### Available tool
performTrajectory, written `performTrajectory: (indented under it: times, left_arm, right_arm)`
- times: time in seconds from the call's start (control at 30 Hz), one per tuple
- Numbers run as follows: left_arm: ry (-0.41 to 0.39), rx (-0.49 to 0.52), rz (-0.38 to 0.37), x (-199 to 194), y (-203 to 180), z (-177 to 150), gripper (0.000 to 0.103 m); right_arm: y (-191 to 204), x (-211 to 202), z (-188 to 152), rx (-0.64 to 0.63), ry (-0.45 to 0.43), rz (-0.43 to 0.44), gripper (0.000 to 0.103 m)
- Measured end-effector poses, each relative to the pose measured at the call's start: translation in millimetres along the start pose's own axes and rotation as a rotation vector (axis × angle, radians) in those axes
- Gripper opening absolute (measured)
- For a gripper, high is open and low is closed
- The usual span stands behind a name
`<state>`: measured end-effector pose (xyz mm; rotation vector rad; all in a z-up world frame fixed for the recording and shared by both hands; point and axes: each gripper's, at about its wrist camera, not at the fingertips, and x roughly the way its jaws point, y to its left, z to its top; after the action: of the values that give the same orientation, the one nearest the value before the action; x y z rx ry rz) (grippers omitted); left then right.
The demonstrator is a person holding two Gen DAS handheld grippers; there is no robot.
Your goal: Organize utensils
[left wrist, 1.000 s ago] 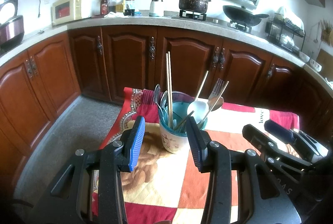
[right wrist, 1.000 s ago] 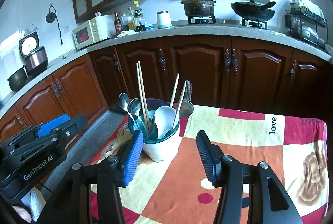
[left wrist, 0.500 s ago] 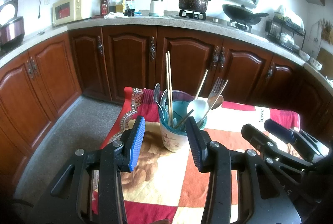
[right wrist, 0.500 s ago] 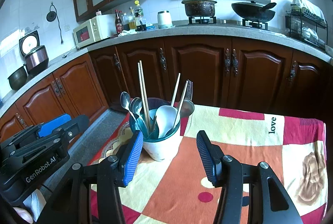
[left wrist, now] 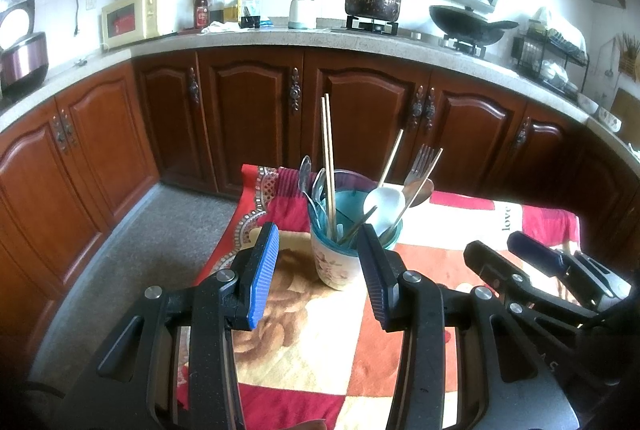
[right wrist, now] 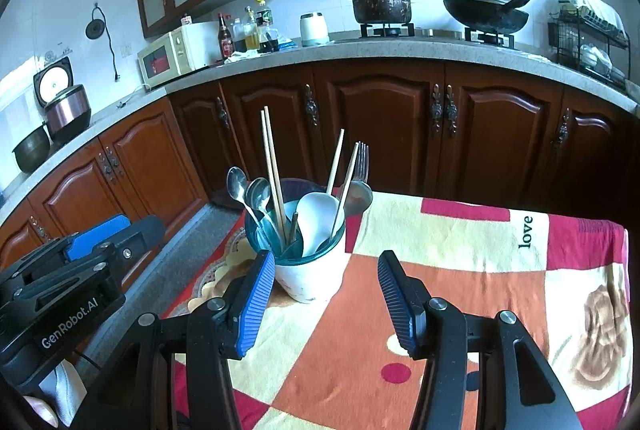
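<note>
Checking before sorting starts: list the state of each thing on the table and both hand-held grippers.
utensil cup: upright on the cloth, full.
chopsticks: standing in cup.
white spoon: in cup.
fork: in cup, tines up.
left hand-held gripper: open, empty.
right hand-held gripper: open, empty.

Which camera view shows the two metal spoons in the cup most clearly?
The right wrist view: both metal spoons stand apart, bowls facing the camera, left of the chopsticks. In the left wrist view they overlap, seen partly edge-on beside the chopsticks in the cup.

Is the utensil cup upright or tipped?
Upright. The cup stands on its base on the patterned cloth, with chopsticks and spoons sticking up from it.
</note>
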<state>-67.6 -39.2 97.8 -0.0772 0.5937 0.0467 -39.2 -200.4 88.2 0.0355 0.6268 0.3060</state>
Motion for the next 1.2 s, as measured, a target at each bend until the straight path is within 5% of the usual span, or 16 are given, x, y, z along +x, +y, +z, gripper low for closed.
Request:
performTrajectory:
  times: [1.2]
  left_arm:
    - [-0.006, 0.018, 0.027, 25.2, 1.7, -0.8, 0.040]
  right_arm:
    - [-18.0, 24.8, -8.0, 0.039, 0.049, -0.001, 0.052]
